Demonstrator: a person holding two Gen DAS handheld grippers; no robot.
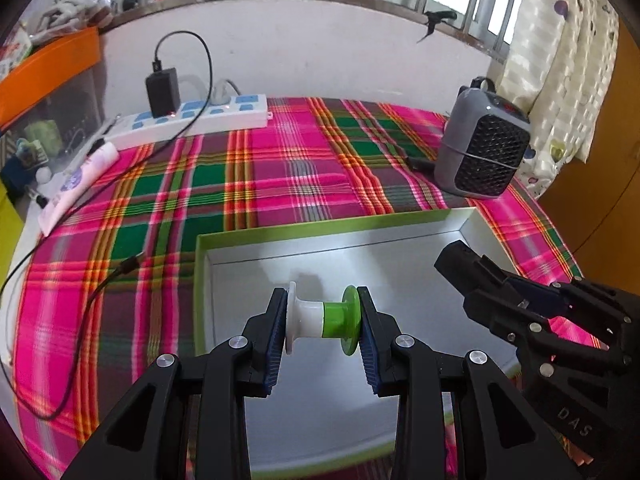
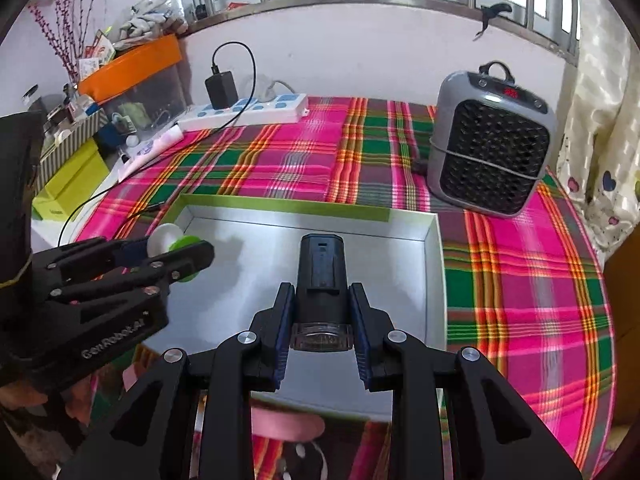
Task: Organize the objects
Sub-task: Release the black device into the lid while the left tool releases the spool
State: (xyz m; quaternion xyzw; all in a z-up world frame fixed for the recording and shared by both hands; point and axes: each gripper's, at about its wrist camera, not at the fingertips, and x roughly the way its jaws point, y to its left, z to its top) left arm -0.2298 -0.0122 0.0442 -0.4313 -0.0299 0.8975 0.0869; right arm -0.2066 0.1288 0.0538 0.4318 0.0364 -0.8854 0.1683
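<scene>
Over the near half of the shallow box (image 1: pixel 468 222), left gripper (image 1: pixel 323 320) pinching a white-and-green spool (image 1: pixel 320 319) by its two end flanges, axis lying crosswise between the pads. Held above the box floor; whether touching it, cannot tell. Right gripper (image 2: pixel 320 316) clamped on a dark cylindrical device (image 2: pixel 321 268) with a clear cap at its near end, long axis pointing along the fingers, also over the box, toward its right wall. Seen from the left wrist view, right gripper (image 1: pixel 508 292) close alongside the spool, not touching.

Box resting on a plaid cloth (image 1: pixel 280 176), toward the cloth's near edge. Grey heater (image 2: pixel 490 144) at the far right corner, power strip (image 1: pixel 192 118) along the far left edge with a black adapter (image 1: pixel 162 92) plugged in, cable (image 1: pixel 72 300) trailing down the left edge.

Risks, as judged:
- Spool round; released on its side, likely to roll across the smooth floor toward a wall.
- Grip on thin flange rims only; slight tilt could let it pop out early.
- Grippers crowded over one box; lowering together could knock one against the other.
- Device released tilted could tip over and strike the right wall.

Count: one box, one spool, one dark device, two grippers, one heater, one power strip, one adapter.
</scene>
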